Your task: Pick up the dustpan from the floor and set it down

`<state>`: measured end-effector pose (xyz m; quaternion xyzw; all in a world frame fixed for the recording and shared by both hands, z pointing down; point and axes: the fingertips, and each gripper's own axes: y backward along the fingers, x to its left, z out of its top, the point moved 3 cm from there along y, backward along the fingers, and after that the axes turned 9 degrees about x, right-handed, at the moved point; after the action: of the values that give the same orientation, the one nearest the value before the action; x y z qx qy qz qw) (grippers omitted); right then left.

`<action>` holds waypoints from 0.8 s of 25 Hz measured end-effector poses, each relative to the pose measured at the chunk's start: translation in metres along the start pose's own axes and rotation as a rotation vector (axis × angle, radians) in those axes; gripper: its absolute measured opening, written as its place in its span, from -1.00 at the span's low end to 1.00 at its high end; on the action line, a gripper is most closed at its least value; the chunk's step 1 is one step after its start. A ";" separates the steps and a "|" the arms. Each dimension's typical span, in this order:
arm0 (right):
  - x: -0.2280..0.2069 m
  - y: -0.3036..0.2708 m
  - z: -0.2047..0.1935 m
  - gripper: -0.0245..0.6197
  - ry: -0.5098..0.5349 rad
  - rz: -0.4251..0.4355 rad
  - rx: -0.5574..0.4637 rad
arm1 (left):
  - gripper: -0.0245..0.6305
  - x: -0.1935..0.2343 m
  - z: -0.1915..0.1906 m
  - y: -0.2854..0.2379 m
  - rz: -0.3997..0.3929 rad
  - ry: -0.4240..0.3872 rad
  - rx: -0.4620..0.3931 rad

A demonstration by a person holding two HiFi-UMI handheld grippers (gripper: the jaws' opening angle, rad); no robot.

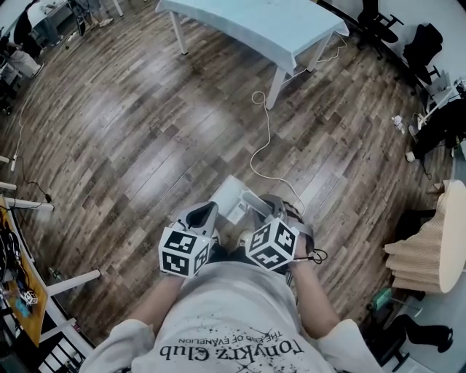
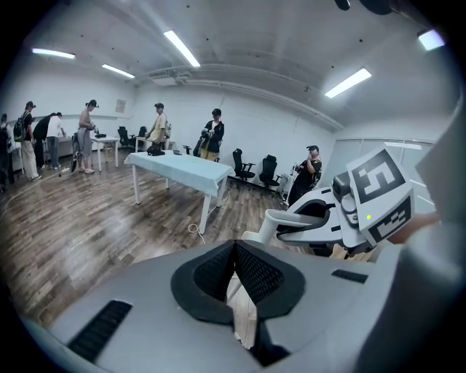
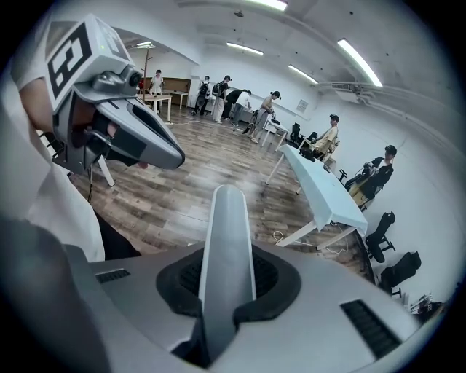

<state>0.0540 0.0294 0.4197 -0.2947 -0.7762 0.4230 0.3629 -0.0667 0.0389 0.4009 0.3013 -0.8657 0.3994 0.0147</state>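
One pale grey plastic dustpan (image 3: 227, 218) is clamped in our right claw (image 3: 227, 280); our left claw (image 2: 235, 262) is closed, empty. Next we set it down softly.

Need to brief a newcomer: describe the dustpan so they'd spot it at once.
Start at the pale-blue table on the wood floor and follow the white cable toward the person. Near its end the dustpan sticks out ahead of the right gripper, which clamps its handle. Unlike the thin cable beside it, it is broad, pale and flat.
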 end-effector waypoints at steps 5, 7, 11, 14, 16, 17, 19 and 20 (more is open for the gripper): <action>0.001 0.004 -0.004 -0.72 -0.001 0.004 -0.007 | -0.85 -0.009 -0.001 0.002 -0.002 -0.004 -0.004; 0.000 0.005 -0.004 -0.72 0.000 0.006 -0.011 | -0.85 -0.010 -0.001 0.003 -0.002 -0.006 -0.007; 0.003 0.004 0.000 -0.72 0.006 0.012 -0.017 | -0.85 -0.009 -0.002 0.006 -0.011 0.002 -0.010; 0.004 0.005 0.001 -0.72 0.013 0.016 -0.021 | -0.85 -0.011 -0.002 0.007 -0.020 0.012 -0.010; 0.005 0.006 0.003 -0.72 0.015 0.018 -0.023 | -0.85 -0.012 -0.004 0.008 -0.024 0.009 -0.001; 0.007 0.007 0.004 -0.72 0.017 0.019 -0.023 | -0.85 -0.012 -0.005 0.008 -0.024 0.002 0.003; 0.009 0.006 0.007 -0.72 0.020 0.019 -0.023 | -0.85 -0.011 -0.008 0.010 -0.030 -0.008 0.005; 0.011 0.006 0.008 -0.72 0.021 0.019 -0.023 | -0.85 -0.011 -0.009 0.010 -0.037 -0.009 0.005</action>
<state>0.0424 0.0369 0.4148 -0.3108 -0.7744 0.4143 0.3635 -0.0647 0.0558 0.3974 0.3192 -0.8591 0.3997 0.0174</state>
